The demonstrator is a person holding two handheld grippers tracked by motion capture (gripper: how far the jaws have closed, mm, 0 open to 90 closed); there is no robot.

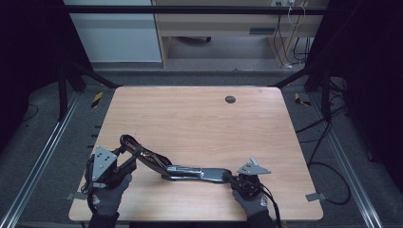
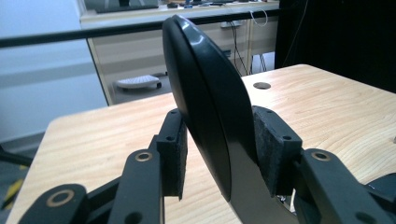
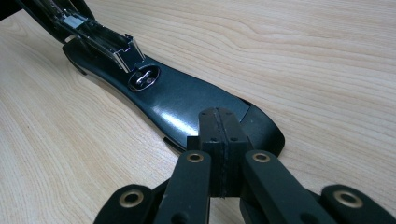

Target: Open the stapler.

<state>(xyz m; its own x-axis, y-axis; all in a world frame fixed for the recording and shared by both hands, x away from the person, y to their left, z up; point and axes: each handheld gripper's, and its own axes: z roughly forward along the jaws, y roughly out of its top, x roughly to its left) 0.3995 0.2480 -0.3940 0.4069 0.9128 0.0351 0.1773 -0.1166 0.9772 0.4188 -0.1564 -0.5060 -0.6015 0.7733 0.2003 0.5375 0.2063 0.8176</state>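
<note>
Stapler [image 1: 190, 171] lay opened flat on the table [image 1: 199, 118]; left gripper [image 2: 219, 154] fingers clamped its black top arm [image 2: 205, 107], right gripper [image 3: 219, 140] fingers pressed together on its base [image 3: 187, 100].

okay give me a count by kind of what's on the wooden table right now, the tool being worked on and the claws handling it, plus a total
Stapler, swung open, black and chrome: 1
Handheld claws: 2, the left claw clamped on the stapler's black top arm, the right claw shut, pressing down on the base's end
Grommet hole in the table: 1
Total: 4

Left tool [image 1: 127, 164] partly spread; right tool [image 1: 231, 178] jaws pressed together.
</note>
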